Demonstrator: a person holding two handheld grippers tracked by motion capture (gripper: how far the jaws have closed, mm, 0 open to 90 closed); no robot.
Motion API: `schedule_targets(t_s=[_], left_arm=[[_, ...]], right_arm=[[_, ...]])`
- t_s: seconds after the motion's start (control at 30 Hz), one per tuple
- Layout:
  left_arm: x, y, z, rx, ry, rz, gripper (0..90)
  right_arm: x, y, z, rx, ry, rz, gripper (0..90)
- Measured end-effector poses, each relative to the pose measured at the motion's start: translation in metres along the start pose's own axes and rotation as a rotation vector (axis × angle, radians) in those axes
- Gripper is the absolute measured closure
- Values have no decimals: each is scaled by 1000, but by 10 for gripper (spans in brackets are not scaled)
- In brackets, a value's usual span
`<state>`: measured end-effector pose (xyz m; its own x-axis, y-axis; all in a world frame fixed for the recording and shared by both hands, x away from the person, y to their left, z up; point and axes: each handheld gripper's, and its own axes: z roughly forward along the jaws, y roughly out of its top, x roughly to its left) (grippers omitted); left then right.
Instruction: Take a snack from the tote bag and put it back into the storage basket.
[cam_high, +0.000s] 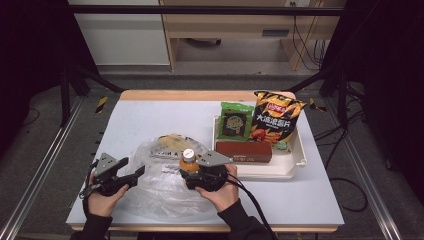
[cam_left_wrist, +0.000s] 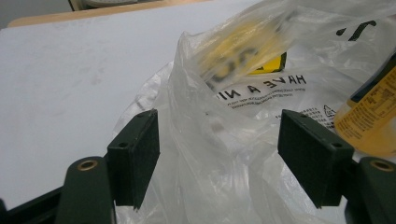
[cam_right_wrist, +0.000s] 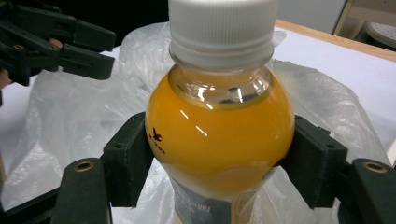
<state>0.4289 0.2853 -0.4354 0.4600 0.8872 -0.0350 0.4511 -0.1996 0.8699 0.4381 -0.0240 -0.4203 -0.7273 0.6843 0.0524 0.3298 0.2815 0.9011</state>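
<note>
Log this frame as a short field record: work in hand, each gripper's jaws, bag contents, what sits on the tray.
work in hand: orange juice bottle with white cap being packed into clear plastic bag
right gripper: jaws closed on the bottle's shoulder, bottle upright
left gripper: jaws open, a fold of the bag between them, not pinched
bag contents: a yellow packet, blurred
tray: white, right side of table; holds chips bag, green packet, brown box

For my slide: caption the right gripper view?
Right claw grips an orange drink bottle above a clear plastic bag.
</note>
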Motion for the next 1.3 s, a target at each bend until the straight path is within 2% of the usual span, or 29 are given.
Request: schedule_targets(t_s=[0.43,0.8,1.03,1.3], left_arm=[[0,0,0,-3,0,-1,290],[1,1,-3,-11,2,-5,290],[1,2,-4,-18,4,-4,290],[1,4,-8,-31,2,-8,289]], right_arm=[[9,33,-26,-65,25,-13,307],[10,65,-49,-86,29,-16,307],[-1,72,-66,-112,8,-7,307],[-23,69,-89,-129,-43,6,307]])
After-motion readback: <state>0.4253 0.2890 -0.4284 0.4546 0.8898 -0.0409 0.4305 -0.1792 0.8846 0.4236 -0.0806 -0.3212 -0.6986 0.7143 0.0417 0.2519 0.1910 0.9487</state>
